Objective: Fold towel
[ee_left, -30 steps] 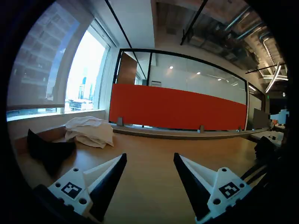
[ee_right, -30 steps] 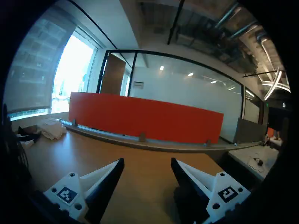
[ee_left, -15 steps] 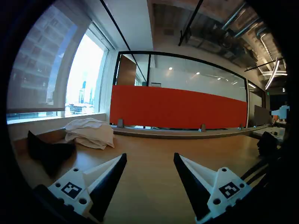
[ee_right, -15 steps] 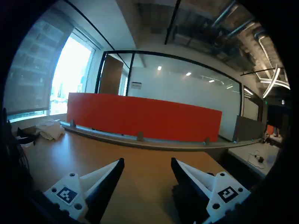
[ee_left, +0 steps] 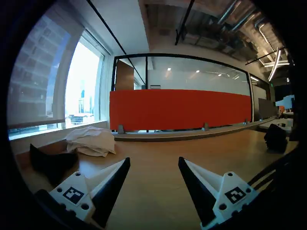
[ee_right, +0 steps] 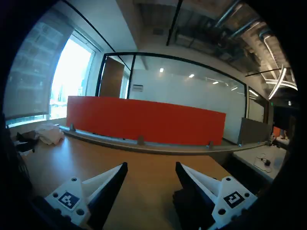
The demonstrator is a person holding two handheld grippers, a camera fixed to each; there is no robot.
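Wooden table runs under both claws. Left claw and right claw hang over it, fingers apart, empty. Crumpled white towel sits ahead-left.

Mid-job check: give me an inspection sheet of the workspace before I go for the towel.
Surface: brown wooden tabletop, smooth.
Job's things: crumpled white towel, unfolded, ahead-left of the left gripper, near the large window.
Clutter: black cloth-like heap beside the towel; black bulky object far right.
Grippers: left gripper open, empty; right gripper open, empty.
Cables: thin dark cable, seemingly, on the neighbouring white desk.
Surroundings: orange partition panel, glass wall behind it.
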